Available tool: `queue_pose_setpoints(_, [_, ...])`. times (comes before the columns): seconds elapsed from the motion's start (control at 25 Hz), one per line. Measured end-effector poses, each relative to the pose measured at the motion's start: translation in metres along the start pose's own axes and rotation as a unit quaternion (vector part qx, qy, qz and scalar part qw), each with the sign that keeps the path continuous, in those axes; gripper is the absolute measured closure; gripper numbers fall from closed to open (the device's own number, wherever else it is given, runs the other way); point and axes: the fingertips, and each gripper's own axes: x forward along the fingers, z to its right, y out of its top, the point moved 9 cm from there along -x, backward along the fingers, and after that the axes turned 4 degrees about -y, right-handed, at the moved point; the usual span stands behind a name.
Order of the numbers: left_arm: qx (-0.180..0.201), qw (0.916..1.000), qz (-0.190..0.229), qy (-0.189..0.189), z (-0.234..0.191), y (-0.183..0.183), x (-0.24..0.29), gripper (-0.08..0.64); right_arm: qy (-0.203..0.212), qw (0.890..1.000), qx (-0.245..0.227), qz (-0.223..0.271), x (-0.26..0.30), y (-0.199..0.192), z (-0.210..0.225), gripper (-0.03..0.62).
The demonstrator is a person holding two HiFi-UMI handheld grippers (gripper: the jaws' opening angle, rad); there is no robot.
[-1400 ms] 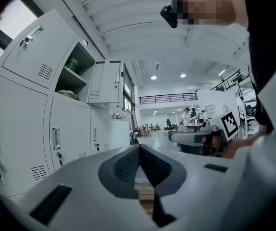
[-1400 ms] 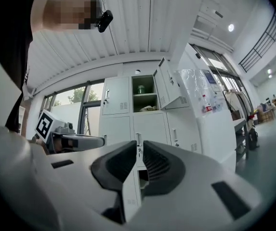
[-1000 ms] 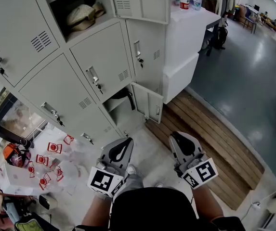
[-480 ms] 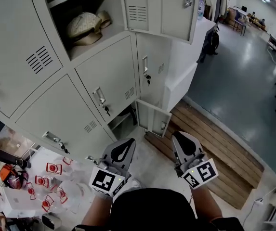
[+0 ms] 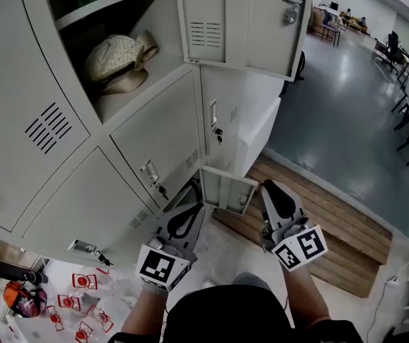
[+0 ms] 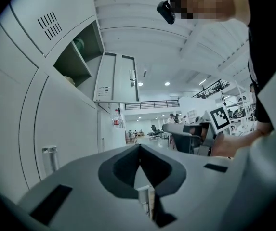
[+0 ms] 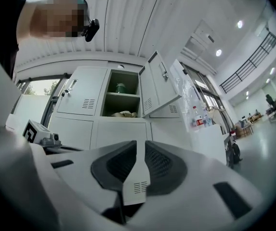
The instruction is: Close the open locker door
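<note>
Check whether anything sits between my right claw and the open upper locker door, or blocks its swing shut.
Nothing visible does. Only open air lies between the right claw and the upper locker door above it. The hat appears to lie inside the compartment, behind its front edge, so the swing looks free.

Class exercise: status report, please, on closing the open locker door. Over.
Left gripper shut, right gripper slightly open, both empty, low. Upper locker door and small lower locker door both open, untouched. No obstruction seen.
</note>
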Motion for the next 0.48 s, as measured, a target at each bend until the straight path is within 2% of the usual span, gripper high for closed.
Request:
queue_pose_setpoints(0.16, [0.007, 0.9998, 0.015, -0.009, -0.01, 0.012, 0.022, 0.538, -0.013, 1.0, -0.002, 0.019, 0.016, 0.015, 0.02, 0.534])
queue_pose_setpoints(0.32, [0.006, 0.9996, -0.026, -0.005, -0.018, 0.017, 0.046, 0.538, -0.018, 0.999, -0.003, 0.037, 0.034, 0.033, 0.05, 0.534])
queue_pose_setpoints(0.48, [0.016, 0.9993, 0.034, 0.001, -0.023, 0.033, 0.08, 0.538, -0.01, 0.999, -0.008, 0.052, 0.056, 0.051, 0.082, 0.534])
